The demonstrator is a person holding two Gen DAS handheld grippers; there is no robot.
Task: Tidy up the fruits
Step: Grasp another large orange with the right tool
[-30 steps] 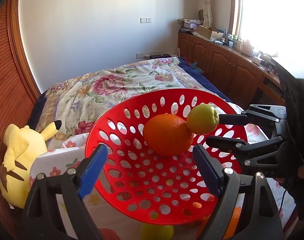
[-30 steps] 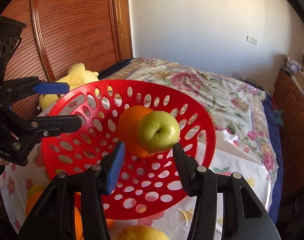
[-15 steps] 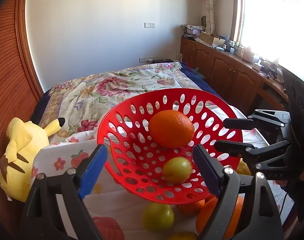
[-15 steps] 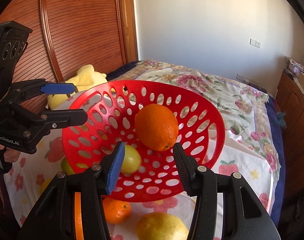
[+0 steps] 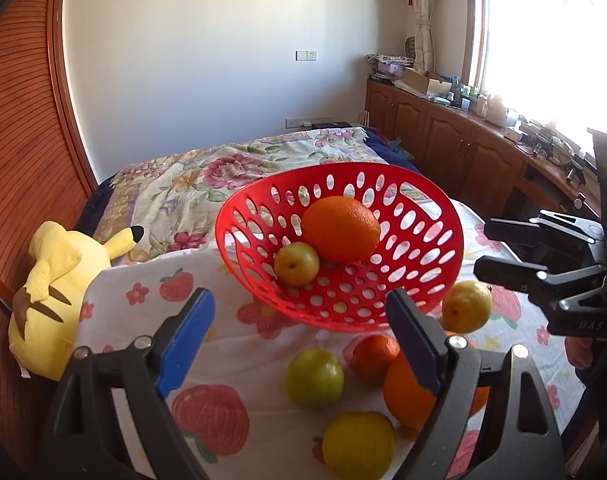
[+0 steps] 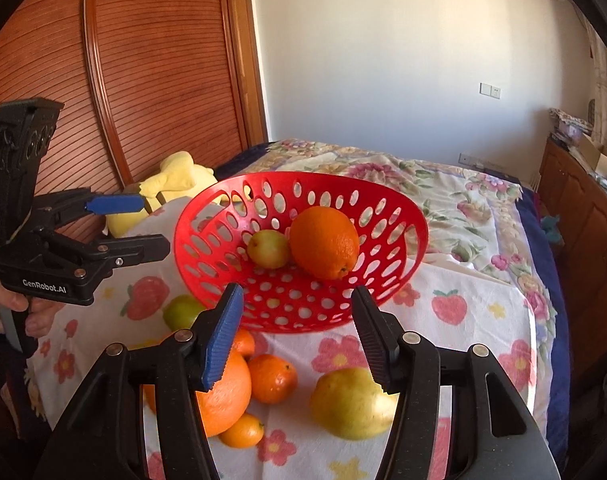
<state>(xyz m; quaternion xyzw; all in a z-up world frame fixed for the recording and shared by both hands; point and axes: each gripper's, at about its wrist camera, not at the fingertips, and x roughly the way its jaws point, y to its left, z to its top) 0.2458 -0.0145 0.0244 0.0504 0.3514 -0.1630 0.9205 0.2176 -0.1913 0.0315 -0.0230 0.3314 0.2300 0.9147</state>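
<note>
My right gripper (image 6: 297,334) is opening, empty; my left gripper (image 5: 299,338) gapes wide. Next I centre on the yellow-green pear (image 6: 353,402) lying just before the perforated red plastic basket (image 6: 207,216), then squeeze gently.

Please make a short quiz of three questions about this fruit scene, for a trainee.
1. How many fruits lie in the red basket?
2. True or false: the right gripper holds a fruit.
3. Which soft toy lies beside the strawberry-print cloth: A) yellow plush toy, B) brown bear, C) white rabbit?

Key:
1. Two: a large orange and a small green fruit.
2. False. Its jaws are opening and nothing is between them.
3. A.
</note>
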